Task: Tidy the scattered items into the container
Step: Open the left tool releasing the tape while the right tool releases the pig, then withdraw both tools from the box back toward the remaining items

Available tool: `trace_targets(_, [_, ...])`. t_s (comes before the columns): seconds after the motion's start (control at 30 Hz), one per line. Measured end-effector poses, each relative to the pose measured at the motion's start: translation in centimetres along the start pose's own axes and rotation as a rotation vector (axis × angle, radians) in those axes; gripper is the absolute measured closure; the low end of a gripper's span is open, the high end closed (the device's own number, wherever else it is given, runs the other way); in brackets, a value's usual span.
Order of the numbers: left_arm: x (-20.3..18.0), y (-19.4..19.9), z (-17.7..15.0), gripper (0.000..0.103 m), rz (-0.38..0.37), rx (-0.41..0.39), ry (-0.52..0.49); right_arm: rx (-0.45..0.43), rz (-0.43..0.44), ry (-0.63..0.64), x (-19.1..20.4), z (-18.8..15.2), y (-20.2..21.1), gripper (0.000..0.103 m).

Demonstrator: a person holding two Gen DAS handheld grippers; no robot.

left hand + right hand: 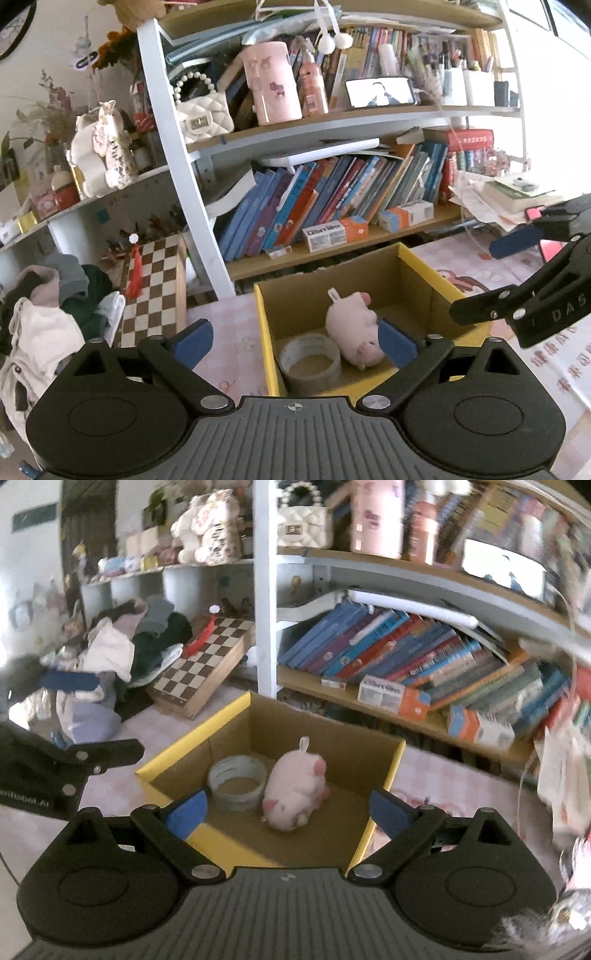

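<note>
While the pink plush pig [295, 790] and tape roll [236, 783] lie inside the cardboard box [192, 734], I see both tools, left tool [295, 341] and right tool [290, 810], spread wide and empty; nothing loose shows on the surface [229, 354], so tidying looks nearly done.

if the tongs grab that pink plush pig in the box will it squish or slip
The pink plush pig looks soft and fuzzy, so it would probably squash rather than slip. It likely weighs little. Lying on its side by the tape roll, it seems unlikely to roll.

A lived-in home study or bedroom, shown by a white-framed bookshelf [207, 206] crammed with leaning books [332, 199], a quilted handbag [203, 114], plush toys [101, 147], a chessboard [151, 291] and heaped clothes [55, 306].
</note>
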State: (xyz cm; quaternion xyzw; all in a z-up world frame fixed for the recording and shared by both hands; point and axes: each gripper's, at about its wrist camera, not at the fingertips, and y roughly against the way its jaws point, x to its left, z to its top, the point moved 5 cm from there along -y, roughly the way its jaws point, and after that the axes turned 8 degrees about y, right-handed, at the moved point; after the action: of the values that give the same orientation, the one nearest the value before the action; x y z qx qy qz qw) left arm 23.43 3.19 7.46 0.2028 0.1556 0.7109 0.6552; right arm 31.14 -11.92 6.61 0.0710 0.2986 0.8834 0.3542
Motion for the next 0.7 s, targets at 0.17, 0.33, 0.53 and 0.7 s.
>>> trace_targets(0.17, [-0.1,1.8,-2.4,0.005,0.004,0.013,0.037,-0.027,-0.085,-0.069,1.7,-2.2,2.8,0.007])
trace_targets(0.33, [-0.2,3.4,-5.3,0.005,0.042,0.023,0.095,-0.048,-0.141,-0.111,3.8,-4.8,4.8,0.007])
trace_targets(0.53, [-0.3,4.6,-8.3,0.005,0.077,0.055,0.113,-0.011,-0.171,-0.133,5.7,-8.2,5.5,0.007])
trace_targets(0.7, [-0.4,5.7,-10.2,0.005,0.089,0.069,0.116,0.044,-0.198,-0.152,6.7,-10.8,5.9,0.007])
